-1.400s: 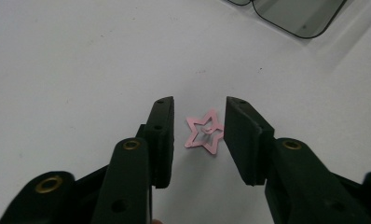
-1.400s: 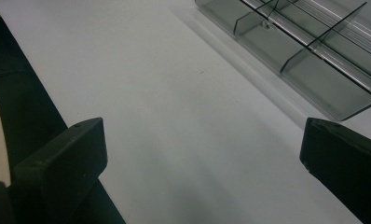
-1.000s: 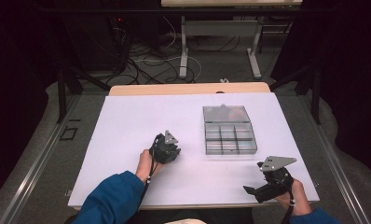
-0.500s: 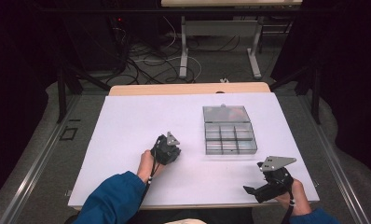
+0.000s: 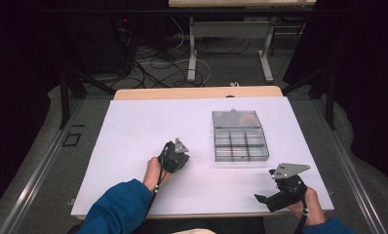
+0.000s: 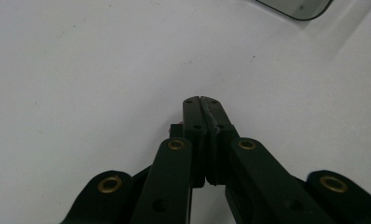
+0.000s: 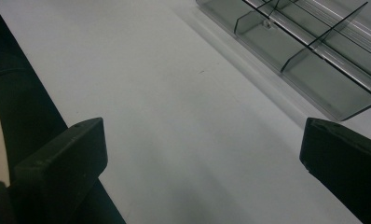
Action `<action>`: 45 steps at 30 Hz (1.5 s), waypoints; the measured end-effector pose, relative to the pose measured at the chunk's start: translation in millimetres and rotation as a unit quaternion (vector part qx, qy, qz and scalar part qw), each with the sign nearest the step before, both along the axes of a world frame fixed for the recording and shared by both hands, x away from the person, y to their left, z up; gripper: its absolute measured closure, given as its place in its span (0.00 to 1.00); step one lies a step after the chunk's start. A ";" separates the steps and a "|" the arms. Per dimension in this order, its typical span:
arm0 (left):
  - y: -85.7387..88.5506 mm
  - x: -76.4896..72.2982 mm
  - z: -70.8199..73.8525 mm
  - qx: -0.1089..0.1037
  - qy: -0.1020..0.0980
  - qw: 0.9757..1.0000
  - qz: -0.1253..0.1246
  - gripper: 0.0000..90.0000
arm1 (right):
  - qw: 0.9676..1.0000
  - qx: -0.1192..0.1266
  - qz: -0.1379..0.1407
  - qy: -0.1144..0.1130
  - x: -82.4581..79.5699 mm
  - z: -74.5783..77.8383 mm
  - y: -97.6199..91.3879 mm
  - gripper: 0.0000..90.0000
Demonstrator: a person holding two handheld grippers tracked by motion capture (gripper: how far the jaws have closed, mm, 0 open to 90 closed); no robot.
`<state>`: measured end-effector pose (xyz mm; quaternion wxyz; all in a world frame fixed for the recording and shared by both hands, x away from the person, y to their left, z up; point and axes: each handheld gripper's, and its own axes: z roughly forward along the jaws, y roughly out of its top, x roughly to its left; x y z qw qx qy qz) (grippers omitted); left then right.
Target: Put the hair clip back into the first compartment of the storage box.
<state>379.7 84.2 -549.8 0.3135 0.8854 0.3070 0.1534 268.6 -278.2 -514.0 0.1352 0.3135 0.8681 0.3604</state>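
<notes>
Compartment box [image 5: 240, 135], clear grey plastic with dividers, is seen lying flat on the white table top [image 5: 133, 131], right of centre and toward the far half. Its lid is opened back at the far side, and small reddish contents are glimpsed under it; what they are cannot be told. The near rows of compartments appear bare.

Left gripper [image 5: 175, 157] is held by the left hand [image 5: 153, 171] near the table's middle, just left of the box and apart from it. In the left gripper view its jaws are pressed fully together, tips low over the white surface [image 6: 81, 70]. A small reddish bit is glimpsed at the left side of the closed jaws; whether it is gripped cannot be told. A corner of the box [image 6: 295, 7] is caught at the top right edge of that view.

Right gripper [image 5: 280, 192] is held by the right hand [image 5: 306, 204] at the near right corner of the table, below the box and well apart from it, with its grey three-cornered plate [image 5: 289, 169] on top. In the right gripper view its jaws are spread wide with nothing between them, and the box's divided compartments [image 7: 314, 51] are seen at the upper right. A blue sleeve [image 5: 116, 207] is seen on the left forearm.
</notes>
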 end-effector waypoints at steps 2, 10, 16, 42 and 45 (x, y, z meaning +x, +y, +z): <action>0.2 0.0 0.4 0.001 -0.001 1.000 -0.001 1.00 | 1.000 0.000 0.000 0.000 0.0 0.0 0.0 0.00; 1.8 -0.9 4.6 0.001 -0.003 1.000 -0.005 1.00 | 1.000 0.000 -0.001 0.002 -0.4 0.3 0.0 0.00; 3.9 -1.5 9.0 -0.004 -0.010 1.000 -0.006 1.00 | 1.000 0.000 -0.001 0.002 -0.3 0.2 0.0 0.00; 13.7 -2.2 27.2 -0.016 -0.018 1.000 -0.010 1.00 | 1.000 -0.001 -0.002 0.000 0.0 0.0 0.1 0.01; 13.5 -2.3 28.6 -0.019 -0.019 1.000 -0.009 1.00 | 1.000 -0.001 -0.003 0.001 -0.1 0.0 0.2 0.01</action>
